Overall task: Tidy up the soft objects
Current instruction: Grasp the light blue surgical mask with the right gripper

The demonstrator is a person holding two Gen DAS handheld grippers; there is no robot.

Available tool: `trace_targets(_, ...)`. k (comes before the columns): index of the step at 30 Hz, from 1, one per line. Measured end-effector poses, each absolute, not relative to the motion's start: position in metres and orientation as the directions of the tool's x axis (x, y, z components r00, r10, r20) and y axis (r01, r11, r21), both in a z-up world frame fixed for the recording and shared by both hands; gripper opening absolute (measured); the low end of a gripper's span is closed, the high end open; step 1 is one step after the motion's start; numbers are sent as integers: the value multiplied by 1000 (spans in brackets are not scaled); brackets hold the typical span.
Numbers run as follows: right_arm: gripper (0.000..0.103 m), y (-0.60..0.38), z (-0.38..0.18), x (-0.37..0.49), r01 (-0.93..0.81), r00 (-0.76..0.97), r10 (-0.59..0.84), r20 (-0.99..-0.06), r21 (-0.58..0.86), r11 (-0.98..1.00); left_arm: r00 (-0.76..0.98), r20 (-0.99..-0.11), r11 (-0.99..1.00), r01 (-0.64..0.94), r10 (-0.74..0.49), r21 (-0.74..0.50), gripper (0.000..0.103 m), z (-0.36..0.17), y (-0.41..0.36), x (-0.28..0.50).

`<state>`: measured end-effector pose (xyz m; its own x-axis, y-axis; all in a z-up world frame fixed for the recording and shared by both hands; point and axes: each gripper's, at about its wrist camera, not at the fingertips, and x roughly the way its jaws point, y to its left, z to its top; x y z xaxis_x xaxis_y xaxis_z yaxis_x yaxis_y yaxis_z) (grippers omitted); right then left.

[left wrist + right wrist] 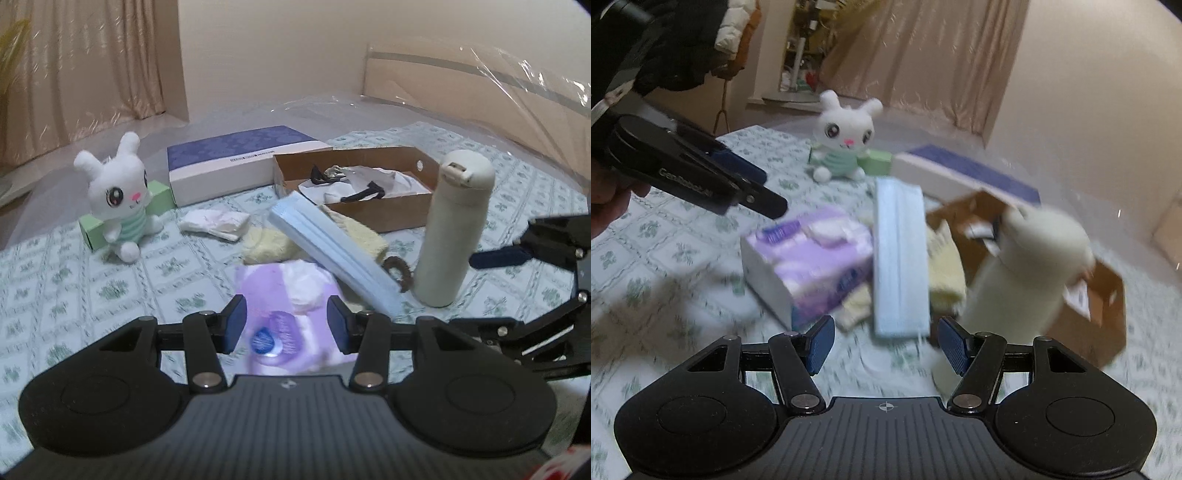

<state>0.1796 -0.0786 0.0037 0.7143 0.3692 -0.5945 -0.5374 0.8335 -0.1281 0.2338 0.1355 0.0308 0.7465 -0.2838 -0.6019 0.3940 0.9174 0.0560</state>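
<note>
**Reaching for the tissue pack**

The bed is holding a brown box, a bottle, a bunny and masks. The purple tissue pack is lying just ahead of the left gripper, whose fingers are spread. The right gripper is hanging spread too, holding nothing. Next, the left gripper probably needs to pinch the pack.

My right gripper sits at the bottom w/ blue pads apart, nothing between them. Just ahead lies a blue stack of face masks on a floral bedsheet. Left of it: a purple tissue pack. Right: a blurred cream bottle in front of a brown cardboard box. My left gripper enters at upper left, above the tissue pack. A white plush bunny sits farther back.
</note>
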Motion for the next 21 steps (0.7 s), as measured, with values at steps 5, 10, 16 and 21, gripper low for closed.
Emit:
trace_targets(5,54,-40,5,194,-518,758,334,-559,-206,830,759,-595,916,390,-264,91,44,33,156,246)
trace_targets(10,48,-12,-8,220,-495,785,264,-561,-310,812,765,-580,916,394,-279,80,45,32,167,253)
trace_targets(16,47,-1,-25,249,-482,782,195,-592,-377,791,755,-582,912,407,-302,55,45,20,173,260)
trace_targets(21,46,5,-38,265,-493,775,175,-607,-407,769,745,-585,909,415,-321,28,46,10,176,265)
